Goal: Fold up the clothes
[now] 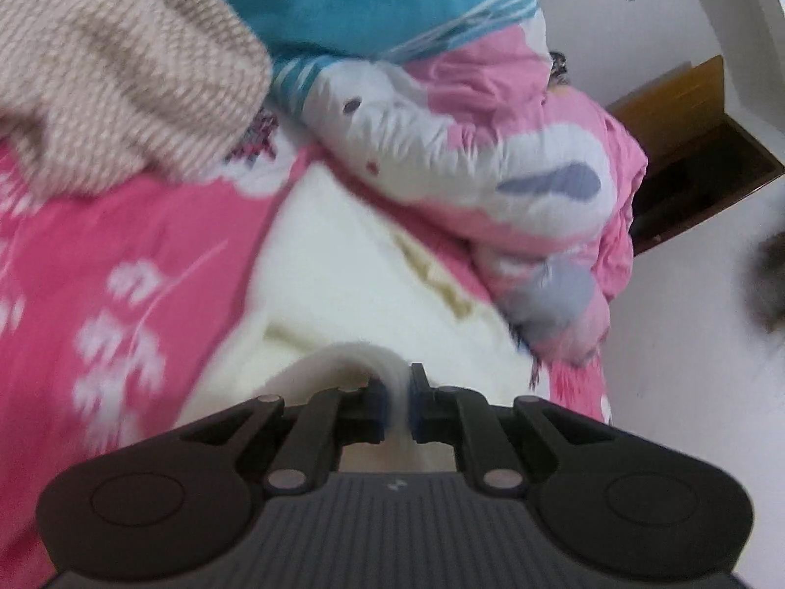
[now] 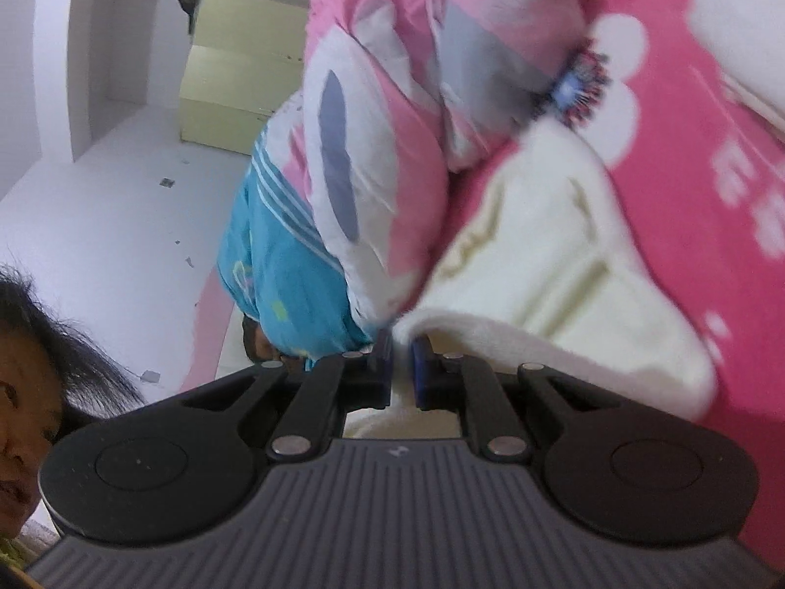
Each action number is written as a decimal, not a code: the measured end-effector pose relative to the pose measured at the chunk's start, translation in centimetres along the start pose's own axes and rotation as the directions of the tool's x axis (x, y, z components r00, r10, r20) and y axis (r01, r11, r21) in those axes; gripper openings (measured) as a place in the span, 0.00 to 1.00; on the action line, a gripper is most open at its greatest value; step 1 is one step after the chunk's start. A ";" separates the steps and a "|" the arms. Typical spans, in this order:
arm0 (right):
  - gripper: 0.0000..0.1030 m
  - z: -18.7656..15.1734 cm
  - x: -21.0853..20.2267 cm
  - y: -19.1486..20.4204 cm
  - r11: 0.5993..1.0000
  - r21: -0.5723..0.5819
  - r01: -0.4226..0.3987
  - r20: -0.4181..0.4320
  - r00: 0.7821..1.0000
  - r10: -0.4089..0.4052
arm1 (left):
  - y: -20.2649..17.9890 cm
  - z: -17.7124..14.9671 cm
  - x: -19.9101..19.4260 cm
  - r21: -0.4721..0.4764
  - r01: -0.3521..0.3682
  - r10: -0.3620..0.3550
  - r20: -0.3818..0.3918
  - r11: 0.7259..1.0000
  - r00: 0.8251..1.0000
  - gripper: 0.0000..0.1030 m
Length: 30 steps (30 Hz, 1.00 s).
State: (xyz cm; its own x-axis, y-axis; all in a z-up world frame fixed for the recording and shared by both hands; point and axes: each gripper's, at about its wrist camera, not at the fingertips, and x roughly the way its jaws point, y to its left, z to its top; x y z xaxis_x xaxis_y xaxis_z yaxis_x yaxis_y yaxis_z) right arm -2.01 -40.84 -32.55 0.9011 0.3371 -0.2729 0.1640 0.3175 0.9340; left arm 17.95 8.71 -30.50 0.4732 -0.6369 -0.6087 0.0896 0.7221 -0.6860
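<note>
The left claw (image 1: 398,395) pinches a fold of the cream fleece garment (image 1: 343,265), and the right claw (image 2: 401,368) is pressed together on another edge of it. The garment sags between them over the pink bedsheet (image 1: 98,255), just beside the rolled pink quilt (image 1: 490,147); a teal quilt (image 1: 373,0) lies beyond that quilt. The fleece looks light, thick and limp, so I judge it will droop unless held by its edges or corners. Yellowish marks on it are too blurred to read.
</note>
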 end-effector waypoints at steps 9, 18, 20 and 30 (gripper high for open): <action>0.06 5.2 6.9 0.4 0.999 -0.035 -0.011 0.089 0.996 0.014 | 0.5 7.7 7.7 0.008 0.044 -0.044 0.010 0.999 0.999 0.09; 0.06 10.2 13.0 -1.0 0.998 -0.049 0.032 0.136 0.990 -0.025 | 1.6 12.7 15.3 0.018 0.065 -0.065 -0.005 0.998 0.998 0.09; 0.06 11.0 14.2 -1.8 0.998 -0.043 0.040 0.148 0.988 -0.033 | 2.0 13.5 17.0 0.021 0.066 -0.066 -0.017 0.998 0.998 0.09; 0.12 13.6 18.9 -9.9 0.962 0.250 0.106 0.186 0.970 -0.156 | 5.4 15.8 22.9 -0.083 0.045 -0.056 -0.144 0.996 0.988 0.20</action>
State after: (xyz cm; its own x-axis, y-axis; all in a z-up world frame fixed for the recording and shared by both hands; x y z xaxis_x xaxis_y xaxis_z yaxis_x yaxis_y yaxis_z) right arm 18.88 -49.72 -43.83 0.9233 0.1131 -0.3671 0.3541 0.1199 0.9275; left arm 43.14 2.27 -41.85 0.3367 -0.7086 -0.6200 0.0378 0.6681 -0.7431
